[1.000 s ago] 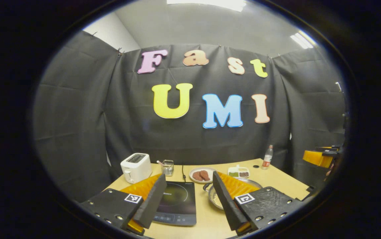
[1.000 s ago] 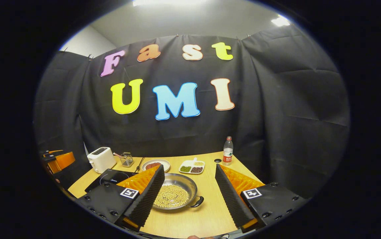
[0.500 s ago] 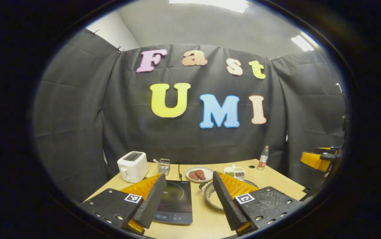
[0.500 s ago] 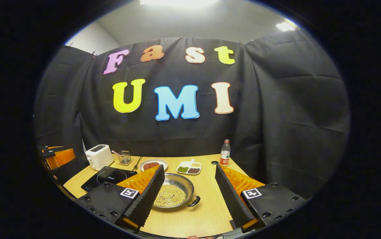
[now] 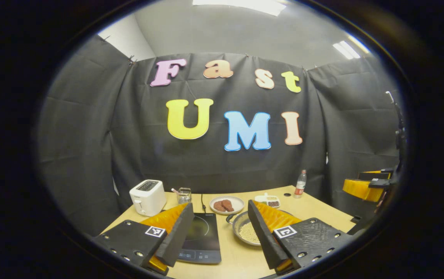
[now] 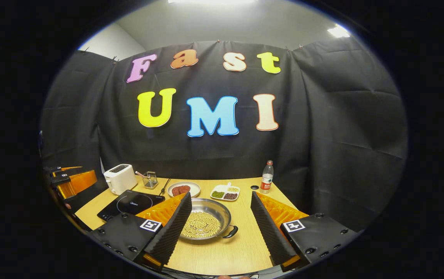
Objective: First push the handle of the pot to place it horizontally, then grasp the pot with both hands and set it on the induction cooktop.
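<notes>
A steel pot (image 6: 205, 224) holding pale beans sits on the wooden table (image 6: 222, 255), one black handle (image 6: 230, 232) at its near right. In the left gripper view the pot (image 5: 245, 231) lies partly behind my right-hand finger, its other handle (image 5: 230, 217) pointing far left. The black induction cooktop (image 5: 201, 238) (image 6: 131, 204) lies left of the pot. My left gripper (image 5: 217, 232) hovers open above the table's near edge, over the cooktop and pot. Held above the near edge, my right gripper (image 6: 218, 226) is open too, with the pot seen between its fingers. Farther off, the right gripper (image 5: 365, 186) and the left gripper (image 6: 71, 182) show at each view's side.
At the back of the table stand a white toaster (image 5: 147, 197), a small wire basket (image 5: 184, 195), a plate with brown patties (image 5: 226, 204), a divided dish of beans (image 6: 225, 192) and a plastic bottle (image 6: 267, 177). A black cord (image 5: 203, 203) runs behind the cooktop.
Both grippers have drifted back and up a little, so the table objects look smaller and farther. Both stay open. The pot and cooktop have not moved.
</notes>
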Available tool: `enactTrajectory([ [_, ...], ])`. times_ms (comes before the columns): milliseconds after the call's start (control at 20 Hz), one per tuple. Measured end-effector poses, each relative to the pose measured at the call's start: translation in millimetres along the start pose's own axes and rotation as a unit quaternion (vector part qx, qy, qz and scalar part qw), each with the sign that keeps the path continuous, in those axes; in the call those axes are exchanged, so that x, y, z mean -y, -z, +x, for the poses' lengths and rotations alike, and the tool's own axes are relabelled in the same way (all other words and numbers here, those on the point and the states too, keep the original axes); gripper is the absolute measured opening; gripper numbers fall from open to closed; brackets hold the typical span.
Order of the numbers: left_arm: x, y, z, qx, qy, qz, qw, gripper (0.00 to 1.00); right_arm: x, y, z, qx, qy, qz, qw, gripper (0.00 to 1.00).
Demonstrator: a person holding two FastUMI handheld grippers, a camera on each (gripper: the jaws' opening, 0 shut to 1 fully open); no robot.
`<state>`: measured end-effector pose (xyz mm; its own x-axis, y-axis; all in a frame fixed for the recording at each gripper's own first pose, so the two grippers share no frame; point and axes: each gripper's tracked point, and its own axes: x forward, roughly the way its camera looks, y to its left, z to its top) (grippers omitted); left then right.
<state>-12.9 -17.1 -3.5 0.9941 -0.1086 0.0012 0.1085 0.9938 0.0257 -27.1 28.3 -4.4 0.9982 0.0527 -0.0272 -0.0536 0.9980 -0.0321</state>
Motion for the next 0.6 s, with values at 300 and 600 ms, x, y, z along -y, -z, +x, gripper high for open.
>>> enactTrajectory([
  [300, 0, 5, 5, -0.005, 0.002, -0.007, 1.0, 0.86, -10, 6, 6, -0.028, -0.016, -0.027, 0.999, 0.98],
  [600, -9, 17, 2, -0.019, -0.004, -0.01, 1.0, 0.86, -23, 24, 21, -0.082, -0.052, -0.026, 0.995, 0.97],
])
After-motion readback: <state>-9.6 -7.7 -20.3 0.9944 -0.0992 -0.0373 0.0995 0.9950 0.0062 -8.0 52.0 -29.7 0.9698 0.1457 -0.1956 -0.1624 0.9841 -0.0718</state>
